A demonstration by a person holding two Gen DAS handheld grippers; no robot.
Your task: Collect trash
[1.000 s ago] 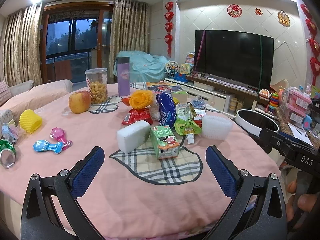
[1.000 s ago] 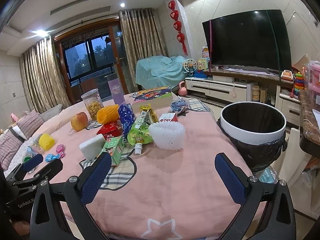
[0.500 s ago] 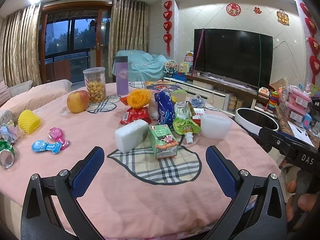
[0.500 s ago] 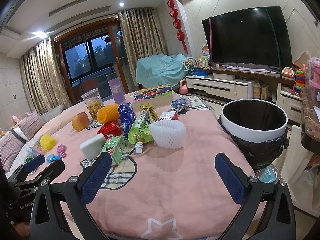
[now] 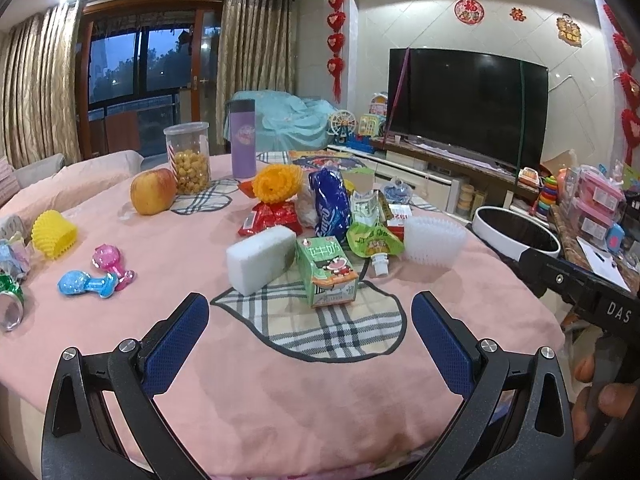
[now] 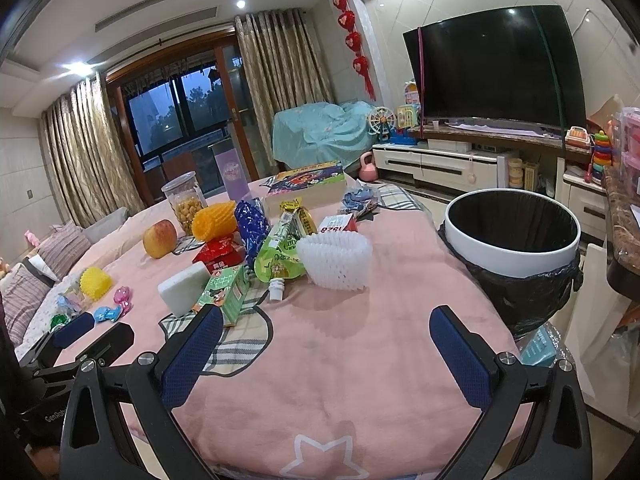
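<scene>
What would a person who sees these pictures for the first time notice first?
The eye goes first to the heap of wrappers and packets in the middle of the pink table, with a green milk carton and a white foam block at its near edge. Next comes the white bin with a black bag, standing beside the table on the right. Both grippers, left and right, hang open and empty before the heap.

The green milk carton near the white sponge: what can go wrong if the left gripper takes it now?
1. The green milk carton lies close beside the white sponge, so the open left gripper may catch both.
2. The green pouch overlaps neighbouring wrappers and may be dragged along.
3. The trash bin stands beyond the table edge on the right, so a carried piece may drop short.
</scene>
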